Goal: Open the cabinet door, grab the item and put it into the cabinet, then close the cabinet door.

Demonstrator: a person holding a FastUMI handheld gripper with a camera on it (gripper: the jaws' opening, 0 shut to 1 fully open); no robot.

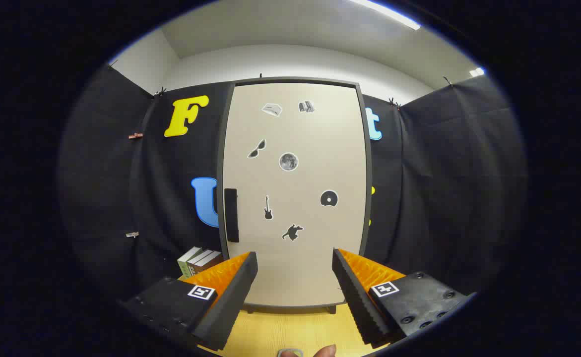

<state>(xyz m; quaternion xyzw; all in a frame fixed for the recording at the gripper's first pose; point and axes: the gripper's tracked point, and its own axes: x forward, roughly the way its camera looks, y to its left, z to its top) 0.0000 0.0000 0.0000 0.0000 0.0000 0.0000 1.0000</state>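
A tall beige cabinet (292, 193) with a dark frame stands straight ahead, its door shut. The door carries several small stickers and a dark vertical handle (231, 214) near its left edge. My gripper (295, 263) is open, its fingers spread wide with nothing between them, some way short of the door's lower part. The handle lies up and to the left of the left finger (230, 292). A few books (200, 261) lie on the table beside the cabinet's lower left corner, partly hidden behind the left finger.
The cabinet stands on a light wooden table (280, 332). Black cloth walls close in on the left and right. A person's fingertip (326, 351) shows at the near table edge below the fingers.
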